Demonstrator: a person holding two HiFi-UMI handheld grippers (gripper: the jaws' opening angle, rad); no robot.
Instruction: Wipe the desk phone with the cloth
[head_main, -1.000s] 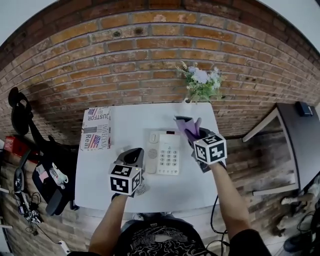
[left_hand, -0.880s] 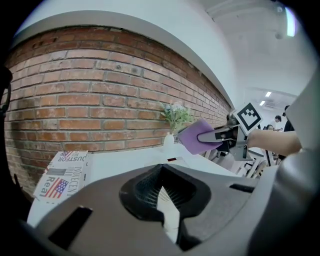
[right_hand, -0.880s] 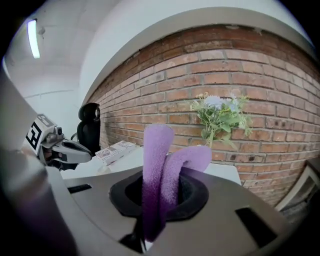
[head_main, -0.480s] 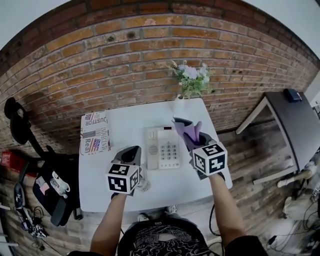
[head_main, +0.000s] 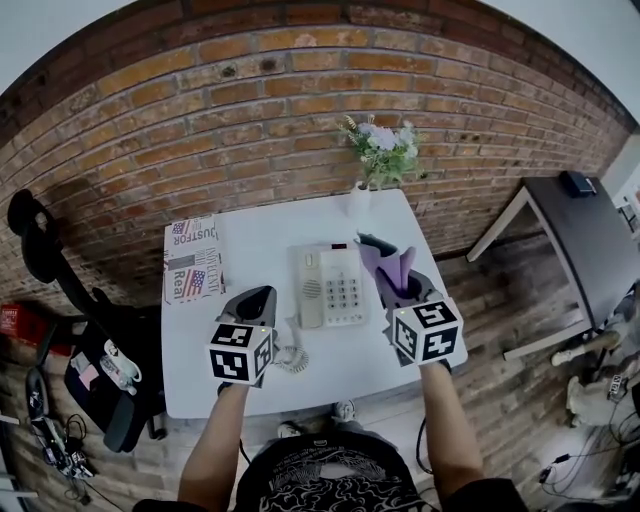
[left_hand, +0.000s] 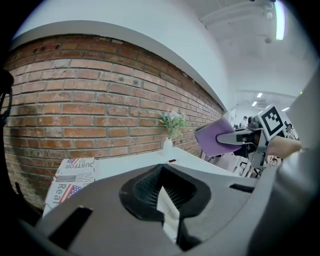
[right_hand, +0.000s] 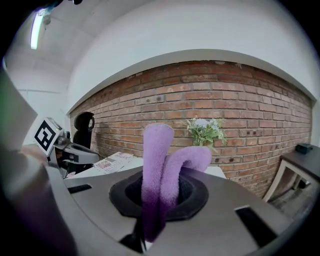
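Table (head_main: 250, 235): white, set against the brick wall, with plenty of bare top round the phone, so the strokes have room to run off the edges
Desk phone (head_main: 330, 285): white, lying flat at the middle of the table between the two grippers, handset on its left side, keypad on its right; not yet touched by the cloth
Right gripper (head_main: 400, 288): clamped on the cloth, held above the table just right of the phone; I judge it should tip down so the cloth meets the keypad before the jaws do
Left gripper (head_main: 250, 300): jaws drawn together on nothing, just left of the phone; it could press the phone's left edge to stop it sliding
Cloth (head_main: 388, 264): purple, two folds standing up out of the jaws; wipe with light, flat passes
Coiled cord (head_main: 290, 357): at the phone's near left corner; keep clear of it
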